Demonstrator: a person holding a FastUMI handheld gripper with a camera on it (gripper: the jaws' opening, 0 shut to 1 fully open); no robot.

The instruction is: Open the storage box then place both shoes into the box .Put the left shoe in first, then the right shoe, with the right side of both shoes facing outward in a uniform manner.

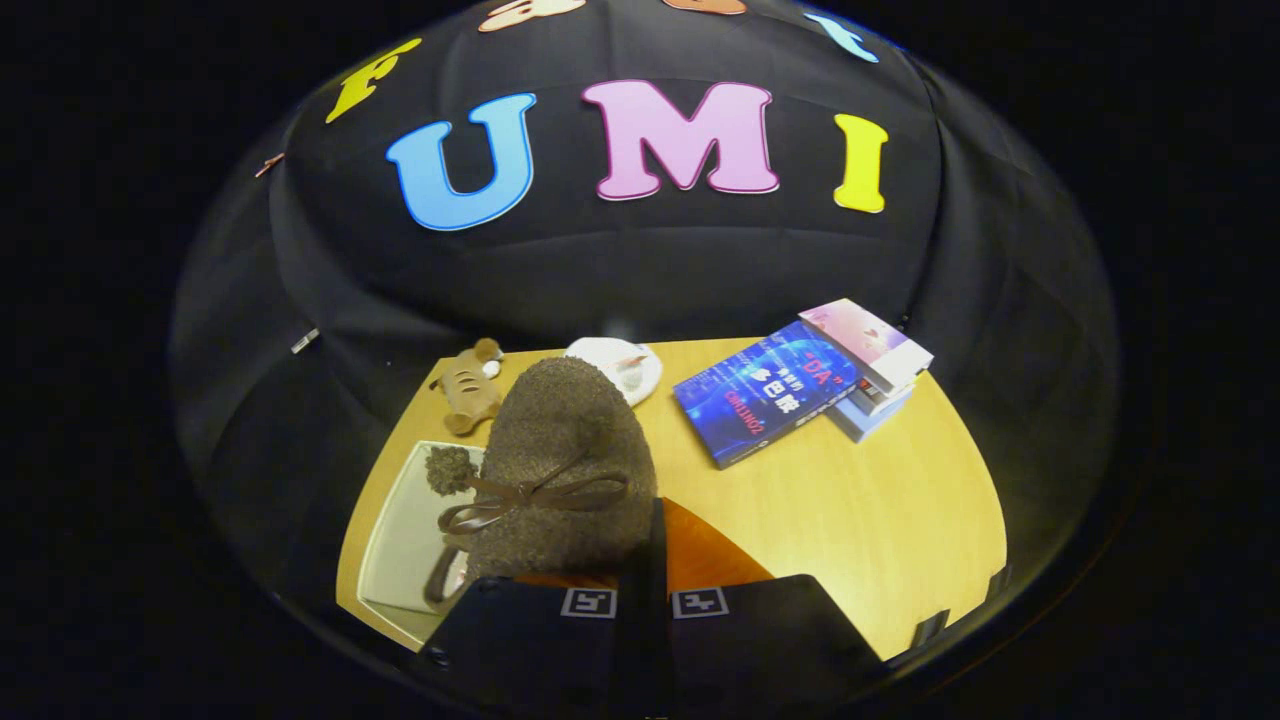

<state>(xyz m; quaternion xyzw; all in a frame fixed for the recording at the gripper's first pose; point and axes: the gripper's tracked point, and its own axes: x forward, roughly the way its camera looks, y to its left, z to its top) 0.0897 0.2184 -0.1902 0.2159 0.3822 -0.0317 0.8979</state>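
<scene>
1. We see the hand-held gripper (645, 560) raised above a wooden desk (850, 510), its two fingers (655, 540) drawn close together on the rear part of a brown fuzzy shoe (565, 470), so that the shoe hangs from them with its toe pointing away.
2. The shoe carries a dark brown ribbon bow (530, 497) across its top and a small pompom (448, 470) on its left side.
3. Below and to the left of the held shoe we note the pale storage box (400, 545), lying open at the desk's left edge; part of a dark loop shows inside it, but we cannot tell what it belongs to.
4. Beyond the shoe's toe lies a white object (625, 365), whose nature we cannot tell, and left of that a small brown plush toy (470, 388).
5. To the right, well apart from the shoe, a blue book (765, 400) leans against a short stack of books (875, 375).
</scene>
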